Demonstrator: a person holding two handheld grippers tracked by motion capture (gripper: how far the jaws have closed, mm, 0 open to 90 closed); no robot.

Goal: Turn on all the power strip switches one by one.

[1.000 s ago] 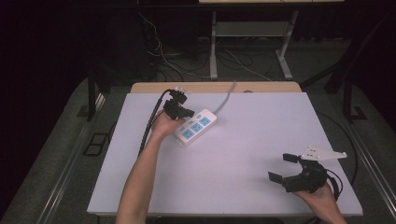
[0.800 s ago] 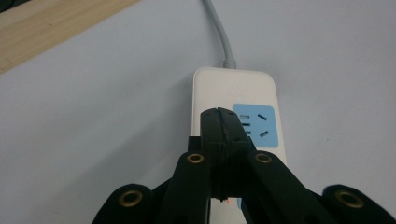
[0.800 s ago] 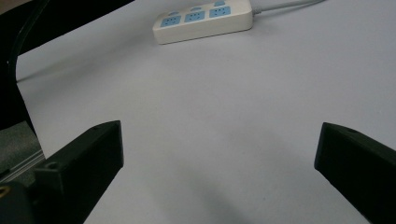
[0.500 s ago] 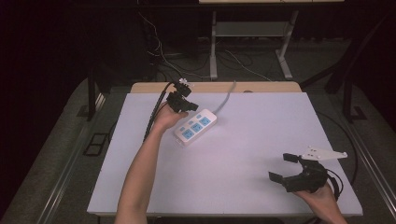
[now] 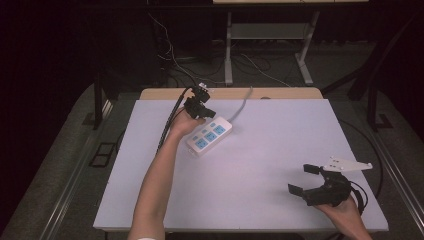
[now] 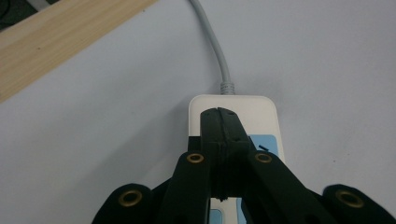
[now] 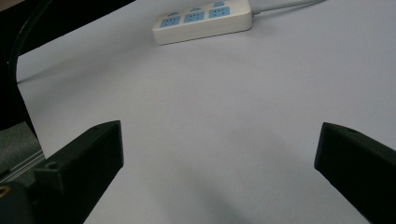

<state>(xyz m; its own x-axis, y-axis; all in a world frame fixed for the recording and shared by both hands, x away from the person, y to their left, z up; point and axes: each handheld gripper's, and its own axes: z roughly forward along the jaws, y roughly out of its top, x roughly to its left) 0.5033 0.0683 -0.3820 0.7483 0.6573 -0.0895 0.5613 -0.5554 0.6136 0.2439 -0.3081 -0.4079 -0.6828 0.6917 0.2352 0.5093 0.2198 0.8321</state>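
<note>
- Over the far left part of the table (image 5: pixel 260 165), the left gripper (image 5: pixel 206 111) hangs at the power strip's (image 5: pixel 210 136) cable end, jaws pressed flat together with nothing between them.
- In the left gripper view, those closed jaws (image 6: pixel 219 121) point straight at 12 o'clock, their tips over the white top of the power strip (image 6: pixel 261 116); whether they actually touch the plastic is hard to say from this angle.
- From the end of that strip, a grey cable (image 6: pixel 212 42) runs away toward 12 o'clock and bends off toward 11.
- A pale wooden edge (image 6: pixel 60 37) crosses the upper left corner of that view, at 10 o'clock from the jaws.
- From the high view, the power strip lies flat on the white table, slanted, with its blue sockets facing up; its cable (image 5: pixel 242 107) heads off toward 1 o'clock, to the far edge.
- Down at 4 o'clock from the strip, well apart, the right gripper (image 5: pixel 305 179) sits low near the front right corner, held in the person's right hand (image 5: pixel 345 212).
- Its jaws stand wide apart and hold nothing.
- In the right gripper view, the two jaws frame bare table, and the power strip (image 7: pixel 203 21) lies far off at 12 o'clock, its three blue sockets in a row.
</note>
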